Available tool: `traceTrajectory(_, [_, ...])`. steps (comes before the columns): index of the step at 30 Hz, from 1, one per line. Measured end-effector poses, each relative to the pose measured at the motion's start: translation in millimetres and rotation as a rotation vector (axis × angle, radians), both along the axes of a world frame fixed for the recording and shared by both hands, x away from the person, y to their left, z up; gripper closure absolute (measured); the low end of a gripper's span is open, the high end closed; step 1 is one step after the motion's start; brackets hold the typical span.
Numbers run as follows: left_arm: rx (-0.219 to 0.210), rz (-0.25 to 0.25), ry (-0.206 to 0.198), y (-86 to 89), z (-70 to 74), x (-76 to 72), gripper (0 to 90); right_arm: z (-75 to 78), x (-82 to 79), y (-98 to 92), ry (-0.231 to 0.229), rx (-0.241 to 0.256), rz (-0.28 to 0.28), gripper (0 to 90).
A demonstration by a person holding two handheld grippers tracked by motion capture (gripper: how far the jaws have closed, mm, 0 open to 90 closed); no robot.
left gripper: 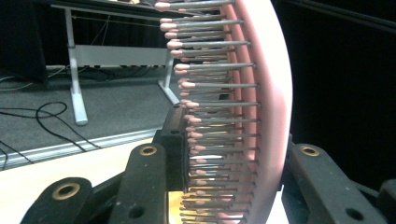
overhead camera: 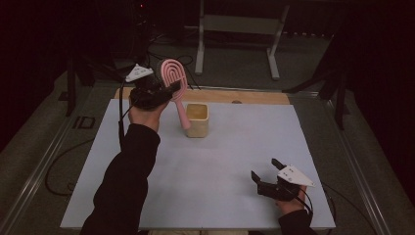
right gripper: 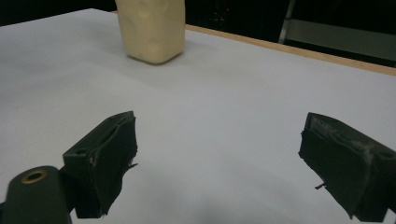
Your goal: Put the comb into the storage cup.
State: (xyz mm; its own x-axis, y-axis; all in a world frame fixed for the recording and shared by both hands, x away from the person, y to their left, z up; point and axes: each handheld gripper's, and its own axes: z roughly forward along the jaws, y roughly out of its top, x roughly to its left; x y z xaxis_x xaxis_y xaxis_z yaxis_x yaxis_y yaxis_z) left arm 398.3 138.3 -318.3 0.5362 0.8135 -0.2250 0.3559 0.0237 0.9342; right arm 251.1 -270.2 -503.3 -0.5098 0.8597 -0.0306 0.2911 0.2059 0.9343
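Observation:
A pink hairbrush [overhead camera: 175,85] is held up over the far left of the table, head up, its handle slanting down in front of a cream square cup [overhead camera: 197,119]. My left gripper [overhead camera: 169,89] is shut on the brush's head. In the left gripper view the brush [left gripper: 261,107] stands between the two black jaws, with its grey pink-tipped bristles [left gripper: 210,102] pointing left. My right gripper [overhead camera: 267,169] rests open near the front right of the table, nothing between its fingers. In the right gripper view the cream cup [right gripper: 152,28] stands far ahead of the spread jaws.
A pale grey mat [overhead camera: 220,166] covers the table, with a wooden strip [overhead camera: 254,96] along its far edge. Behind the table stand a metal frame's legs [overhead camera: 199,44] and cables on the dark floor [overhead camera: 161,51].

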Motion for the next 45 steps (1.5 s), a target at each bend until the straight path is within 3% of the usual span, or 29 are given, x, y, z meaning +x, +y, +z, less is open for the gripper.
traceTrajectory(17, [0.023,0.029,-0.007,-6.0,6.0,9.6,63.8,-0.1,0.2,0.4,0.004,0.003,-0.008,11.0])
traceTrajectory(22, [0.03,0.056,0.007,-4.7,4.1,15.4,63.8,-0.2,0.3,0.2,0.004,0.0,-0.007,11.0])
traceTrajectory(37, [0.026,0.058,-0.004,-14.1,9.5,20.4,63.8,-0.5,0.7,0.4,0.004,-0.001,-0.005,11.0])
traceTrajectory(45, [0.021,0.061,0.002,-23.5,3.9,25.9,63.8,-0.5,0.5,0.5,0.004,0.0,-0.005,11.0])
